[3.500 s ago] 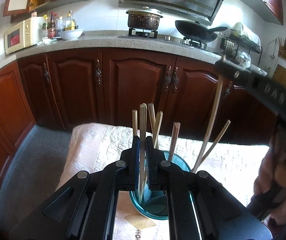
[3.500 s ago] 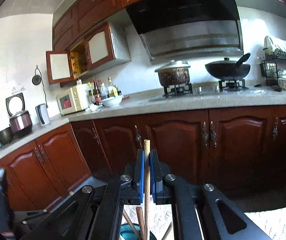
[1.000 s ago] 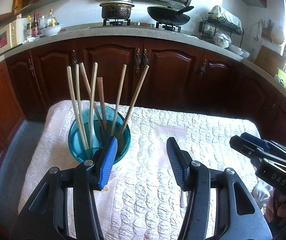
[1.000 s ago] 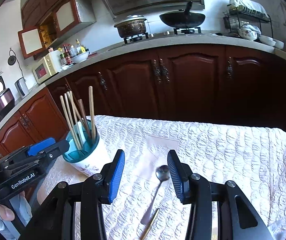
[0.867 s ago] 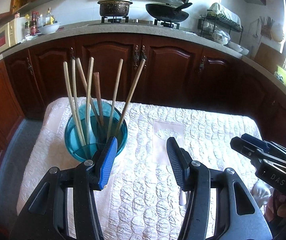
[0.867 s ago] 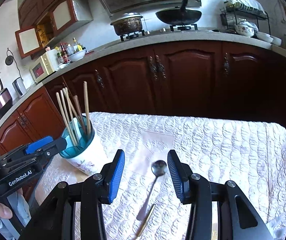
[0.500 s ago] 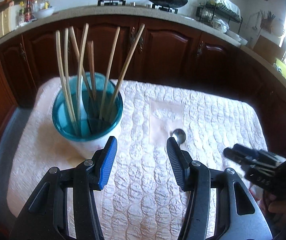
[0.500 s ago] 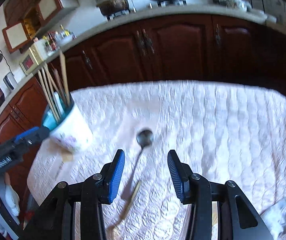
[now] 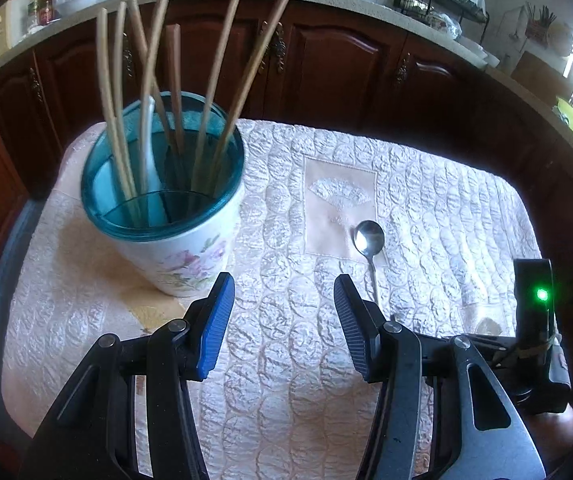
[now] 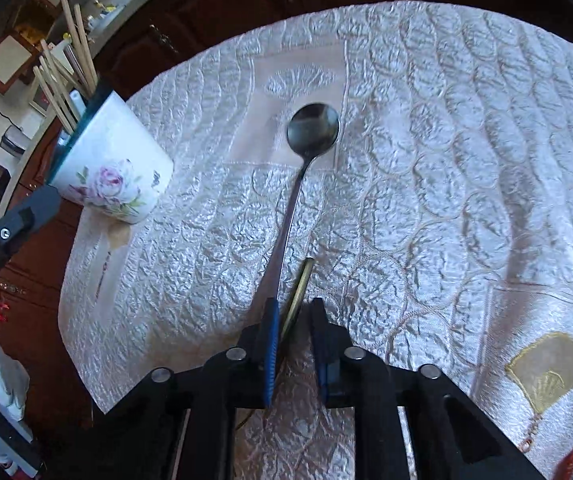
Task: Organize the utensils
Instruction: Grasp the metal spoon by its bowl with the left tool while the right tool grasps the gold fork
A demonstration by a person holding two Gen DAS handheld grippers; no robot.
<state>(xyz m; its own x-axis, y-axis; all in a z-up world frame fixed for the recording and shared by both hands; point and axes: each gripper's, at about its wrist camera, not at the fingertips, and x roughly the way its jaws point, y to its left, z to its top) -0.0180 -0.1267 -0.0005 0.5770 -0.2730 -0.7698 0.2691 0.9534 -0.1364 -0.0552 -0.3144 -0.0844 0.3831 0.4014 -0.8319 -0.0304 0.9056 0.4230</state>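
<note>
A white floral utensil cup [image 9: 182, 256] with a teal rim stands on the quilted table and holds several wooden chopsticks [image 9: 214, 92] and a white spoon. It also shows in the right wrist view [image 10: 114, 176]. A metal spoon [image 10: 298, 184] lies on the cloth, with a brass-coloured utensil [image 10: 298, 292] beside its handle. My right gripper [image 10: 292, 320] is low over the cloth, jaws narrowed around the brass utensil and the spoon handle's end; whether they grip is unclear. My left gripper [image 9: 282, 316] is open and empty, right of the cup. The spoon shows there too [image 9: 368, 240].
The table has a white quilted cloth [image 9: 426, 200]. Dark wooden cabinets [image 9: 334, 64] and a stone counter run behind it. The right gripper's body [image 9: 534, 340] sits at the table's right side in the left wrist view.
My right gripper has dropped down to the cloth and its jaws have narrowed around the brass utensil. My left gripper has moved lower and closer to the table, still open.
</note>
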